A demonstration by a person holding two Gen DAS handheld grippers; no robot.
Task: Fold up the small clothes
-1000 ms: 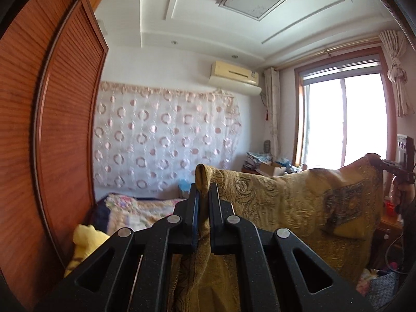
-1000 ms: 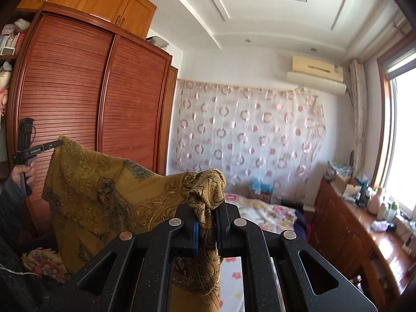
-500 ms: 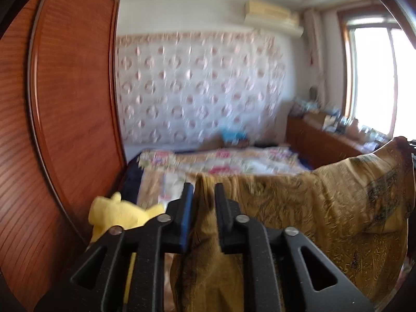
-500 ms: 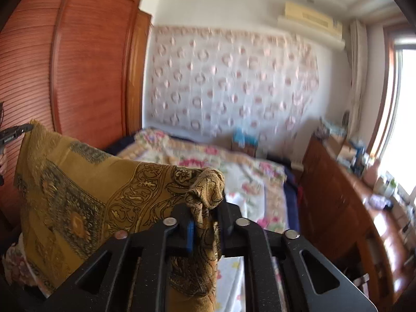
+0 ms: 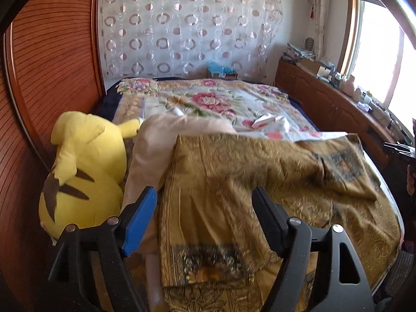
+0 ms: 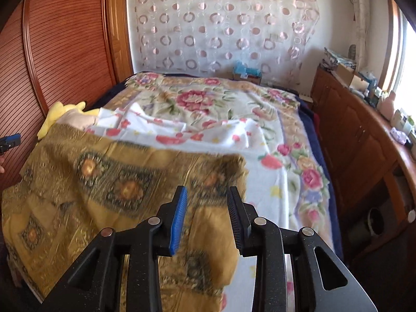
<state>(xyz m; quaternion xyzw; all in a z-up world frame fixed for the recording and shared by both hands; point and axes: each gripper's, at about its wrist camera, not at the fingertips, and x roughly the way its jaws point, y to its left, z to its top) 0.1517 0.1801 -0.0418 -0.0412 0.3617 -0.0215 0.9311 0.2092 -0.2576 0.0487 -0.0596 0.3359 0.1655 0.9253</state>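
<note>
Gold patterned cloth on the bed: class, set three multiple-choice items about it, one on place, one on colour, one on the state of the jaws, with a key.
1. Where does the gold cloth lie?
A. On the wooden cabinet
B. Spread on the bed
C. Hung on the curtain

2. What colour is the plush toy beside it?
A. Yellow
B. Blue
C. White

3. How do the jaws of the left gripper stand?
A. Clamped on the cloth
B. Shut on nothing
C. Apart, pads off the cloth

Key: B, the cloth drapes over the floral bedding; A, its body is bright yellow with brown stripes; C, cloth lies between the pads, with a clear gap to each.
</note>
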